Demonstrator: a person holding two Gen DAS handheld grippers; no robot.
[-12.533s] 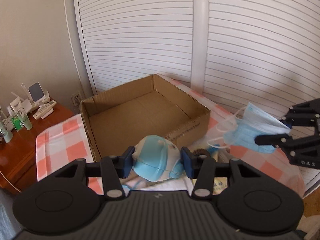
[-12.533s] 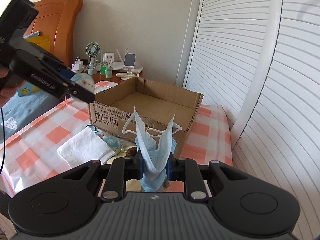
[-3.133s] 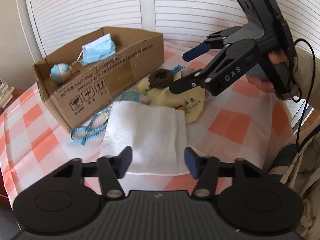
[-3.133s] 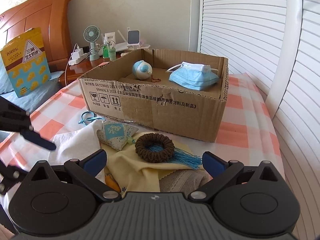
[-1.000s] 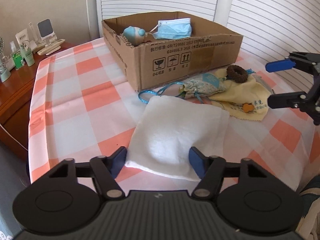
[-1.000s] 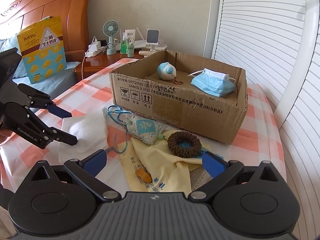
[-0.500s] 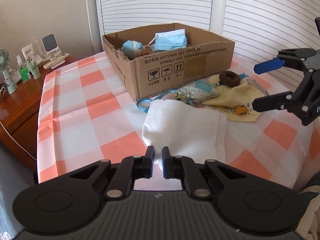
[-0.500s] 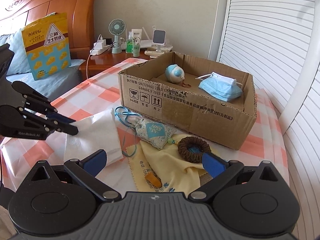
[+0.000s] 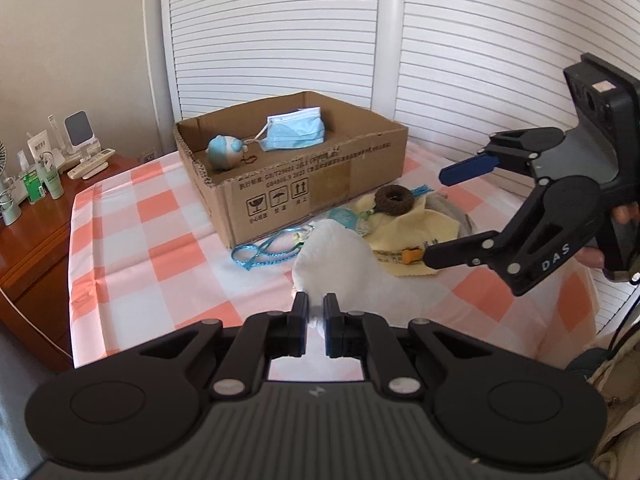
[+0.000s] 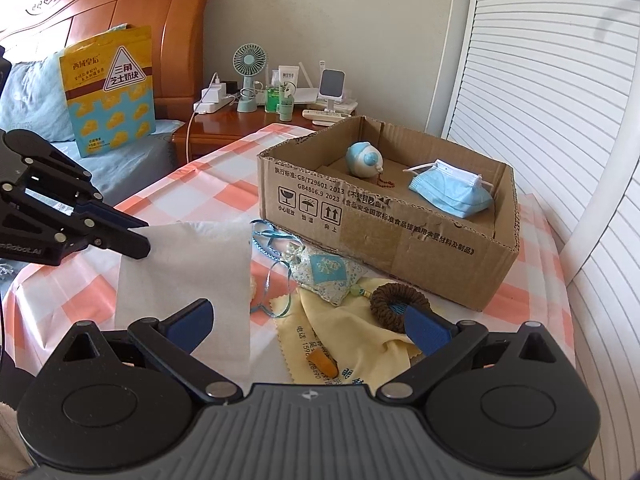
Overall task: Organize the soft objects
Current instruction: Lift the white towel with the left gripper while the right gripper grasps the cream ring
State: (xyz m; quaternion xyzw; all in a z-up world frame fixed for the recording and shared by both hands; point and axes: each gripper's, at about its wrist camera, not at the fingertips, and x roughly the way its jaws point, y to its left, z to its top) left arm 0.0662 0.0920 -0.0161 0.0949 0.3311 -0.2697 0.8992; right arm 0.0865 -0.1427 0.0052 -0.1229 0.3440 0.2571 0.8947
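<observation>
White louvred doors (image 9: 460, 60) fill one side; a plain beige wall (image 10: 320, 12), wooden headboard (image 10: 120, 12) and cluttered nightstand (image 10: 224, 124) stand opposite.

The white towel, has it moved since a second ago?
Yes. The towel lay flat beside the box; now the left tool has pinched its near edge and lifted it off the tablecloth.

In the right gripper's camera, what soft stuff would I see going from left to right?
White folded towel → patterned blue sachet pouch → brown woven ring → blue face mask in the cardboard box.
</observation>
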